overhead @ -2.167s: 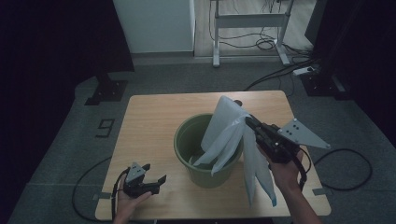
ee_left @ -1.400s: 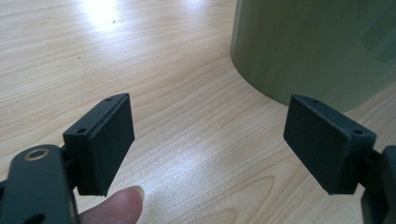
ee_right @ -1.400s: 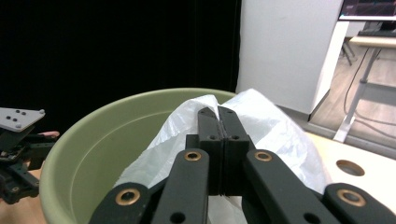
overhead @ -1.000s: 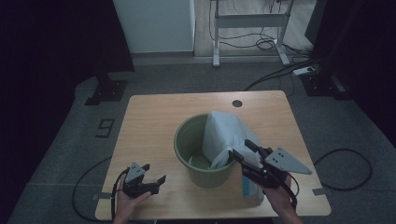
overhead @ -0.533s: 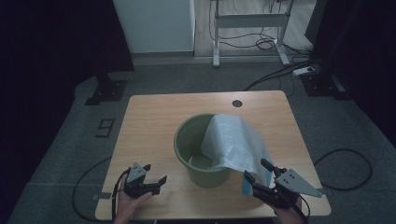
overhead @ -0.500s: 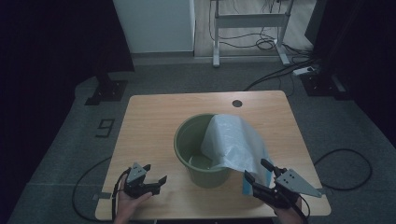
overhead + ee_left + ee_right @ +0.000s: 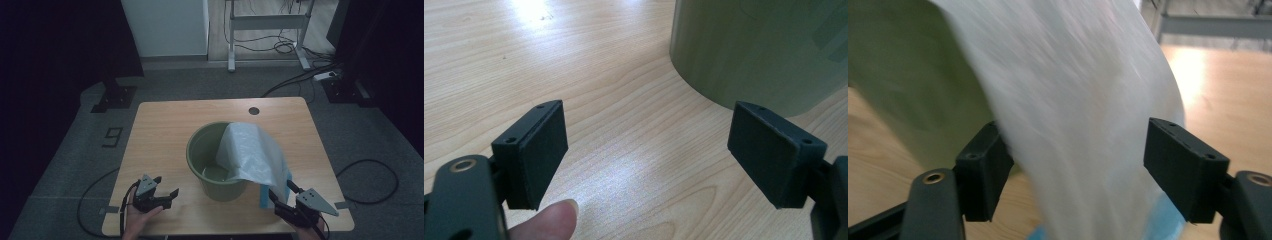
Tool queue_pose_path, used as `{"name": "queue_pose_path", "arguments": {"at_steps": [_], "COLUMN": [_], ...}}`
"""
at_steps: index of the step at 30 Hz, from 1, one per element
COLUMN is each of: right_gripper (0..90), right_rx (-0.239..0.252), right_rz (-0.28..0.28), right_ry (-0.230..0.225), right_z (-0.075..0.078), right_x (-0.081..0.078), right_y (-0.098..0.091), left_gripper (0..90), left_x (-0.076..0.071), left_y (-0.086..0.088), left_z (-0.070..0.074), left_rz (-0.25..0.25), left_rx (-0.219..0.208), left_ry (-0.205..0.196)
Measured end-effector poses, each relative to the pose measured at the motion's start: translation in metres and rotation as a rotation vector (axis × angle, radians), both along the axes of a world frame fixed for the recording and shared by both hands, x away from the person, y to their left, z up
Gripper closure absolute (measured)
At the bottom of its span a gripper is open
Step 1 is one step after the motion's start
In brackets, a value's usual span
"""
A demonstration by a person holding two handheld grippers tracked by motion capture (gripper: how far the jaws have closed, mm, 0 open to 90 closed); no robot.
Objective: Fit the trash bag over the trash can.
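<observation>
White plastic bin liner (image 7: pixel 255 152) drapes over the right rim of a green bucket (image 7: pixel 207 162) at the middle of the wooden table (image 7: pixel 165 125), its blue-edged end hanging down the outside. Right gripper (image 7: pixel 282 196), jaws just opening, straddles that end without pinching it. Left gripper (image 7: pixel 162 196) rests open beside the bucket, empty.

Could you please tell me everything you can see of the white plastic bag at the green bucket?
The white plastic bag is thin, translucent and crinkled, with a blue edge at its lower end. It lies draped over the right rim of the green bucket, part inside, the rest hanging down the outside to the table. The right hand-held gripper has just opened; its jaws stand apart with the bag between them.
</observation>
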State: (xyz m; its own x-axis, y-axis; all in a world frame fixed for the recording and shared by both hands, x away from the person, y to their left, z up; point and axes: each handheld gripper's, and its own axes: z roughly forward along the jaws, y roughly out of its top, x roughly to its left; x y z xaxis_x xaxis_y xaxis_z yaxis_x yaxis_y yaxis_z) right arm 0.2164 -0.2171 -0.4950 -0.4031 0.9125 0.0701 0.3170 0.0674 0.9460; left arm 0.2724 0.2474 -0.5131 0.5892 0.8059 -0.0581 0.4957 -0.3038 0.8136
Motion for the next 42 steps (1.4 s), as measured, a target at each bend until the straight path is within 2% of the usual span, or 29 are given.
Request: {"name": "queue_pose_path", "arguments": {"at_steps": [3, 4, 6, 7, 8, 9, 11, 12, 15, 17, 18, 19, 22, 26, 31, 34, 38, 42], "right_gripper": [34.5, 39.5, 53.0, 68.7, 73.8, 73.8, 85.7, 85.7, 88.3, 88.4, 88.4, 88.4, 88.5, 88.5, 88.5, 88.4, 88.4, 88.4], "right_rx": [-0.005, -0.012, -0.019, -0.023, -0.031, -0.031, -0.051, -0.051, -0.048, -0.041, -0.033, -0.033, -0.012, 0.025, 0.05, 0.051, 0.049, 0.043], "right_rz": [-0.02, -0.023, -0.031, -0.042, -0.047, -0.047, -0.066, -0.066, -0.087, -0.1, -0.11, -0.11, -0.119, -0.111, -0.085, -0.062, -0.033, -0.002], "right_ry": [0.02, 0.022, 0.028, 0.026, 0.019, 0.019, -0.01, -0.01, -0.048, -0.074, -0.104, -0.104, -0.157, -0.226, -0.277, -0.302, -0.319, -0.324], "right_z": [-0.008, -0.009, -0.011, -0.011, -0.011, -0.011, -0.006, -0.006, 0.002, 0.01, 0.02, 0.02, 0.037, 0.068, 0.096, 0.109, 0.118, 0.123], "right_x": [0.005, 0.006, 0.009, 0.011, 0.011, 0.011, 0.012, 0.012, 0.012, 0.012, 0.012, 0.012, 0.013, 0.016, 0.021, 0.022, 0.024, 0.027], "right_y": [-0.003, -0.003, -0.005, -0.007, -0.008, -0.008, -0.011, -0.011, -0.016, -0.02, -0.023, -0.023, -0.027, -0.028, -0.021, -0.013, -0.002, 0.008], "left_gripper": [15.9, 15.9, 15.9, 15.9, 15.9, 15.9, 15.9, 15.9, 15.9, 15.9, 15.9, 15.9, 15.9, 16.2, 16.6, 17.5, 18.9, 19.4], "left_x": [0.0, 0.0, 0.0, 0.0, 0.0, 0.0, 0.0, 0.0, 0.0, -0.001, -0.001, -0.001, -0.003, -0.005, -0.01, -0.013, -0.018, -0.026], "left_y": [0.0, 0.0, 0.0, 0.0, 0.0, 0.001, 0.001, 0.001, 0.001, 0.0, 0.0, 0.0, 0.0, -0.002, -0.006, -0.008, -0.009, -0.015], "left_z": [0.0, 0.0, 0.0, 0.0, 0.001, 0.001, 0.001, 0.001, 0.001, 0.002, 0.003, 0.004, 0.008, 0.017, 0.033, 0.045, 0.061, 0.082], "left_rz": [0.0, 0.0, 0.0, 0.0, 0.0, 0.001, 0.002, 0.002, 0.002, 0.002, 0.002, 0.002, 0.005, 0.011, 0.008, -0.002, -0.001, 0.014], "left_rx": [0.001, 0.0, 0.0, 0.0, -0.001, -0.003, -0.006, -0.006, -0.006, -0.005, -0.007, -0.008, -0.015, -0.029, -0.043, -0.075, -0.126, -0.151], "left_ry": [0.001, 0.001, 0.0, -0.001, -0.002, -0.003, -0.004, -0.004, -0.005, -0.008, -0.009, -0.012, -0.024, -0.041, -0.065, -0.072, -0.072, -0.101]}}
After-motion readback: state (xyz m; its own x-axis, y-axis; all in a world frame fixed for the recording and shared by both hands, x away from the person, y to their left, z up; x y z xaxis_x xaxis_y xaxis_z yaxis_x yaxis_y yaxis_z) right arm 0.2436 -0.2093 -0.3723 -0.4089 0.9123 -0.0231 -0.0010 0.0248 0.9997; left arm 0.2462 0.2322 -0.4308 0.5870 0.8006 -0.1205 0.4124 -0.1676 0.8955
